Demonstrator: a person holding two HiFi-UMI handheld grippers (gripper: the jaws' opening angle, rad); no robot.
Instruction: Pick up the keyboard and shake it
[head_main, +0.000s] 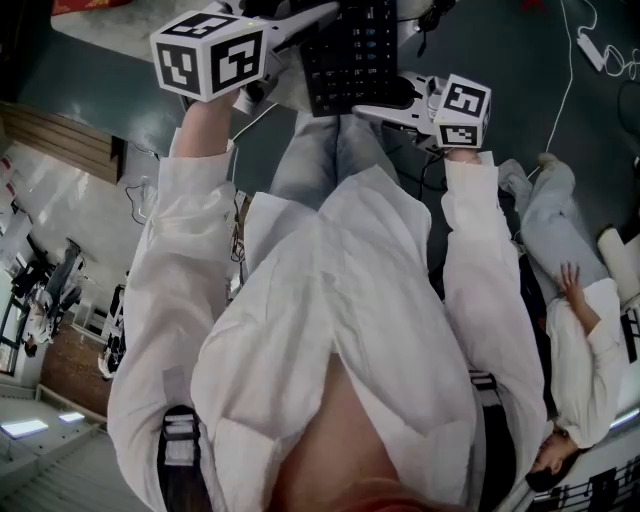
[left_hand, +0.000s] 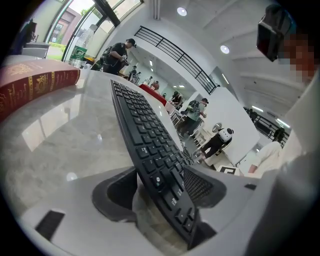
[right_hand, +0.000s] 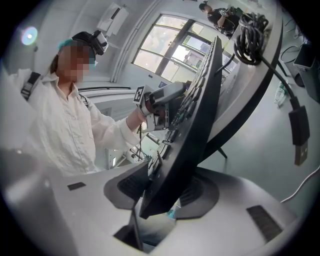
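The black keyboard (head_main: 350, 50) is held out in front of my body, with one end at each gripper. In the left gripper view its near end (left_hand: 150, 145) stands on edge between the jaws of my left gripper (left_hand: 160, 187). It leans on the right pad (left_hand: 202, 185), and a gap shows beside the left pad (left_hand: 117, 192). My left gripper (head_main: 300, 25) is open. My right gripper (right_hand: 165, 192) is shut on the other end of the keyboard (right_hand: 200, 110), with both pads against it. In the head view my right gripper (head_main: 385, 100) reaches in from the right.
A red book (left_hand: 35, 85) lies on the marble table (left_hand: 65, 135) under the keyboard. The keyboard's coiled cable (right_hand: 252, 30) hangs with its plug (right_hand: 298, 135) loose. Another person in white (head_main: 575, 330) stands at my right. A power strip (head_main: 590, 45) lies on the floor.
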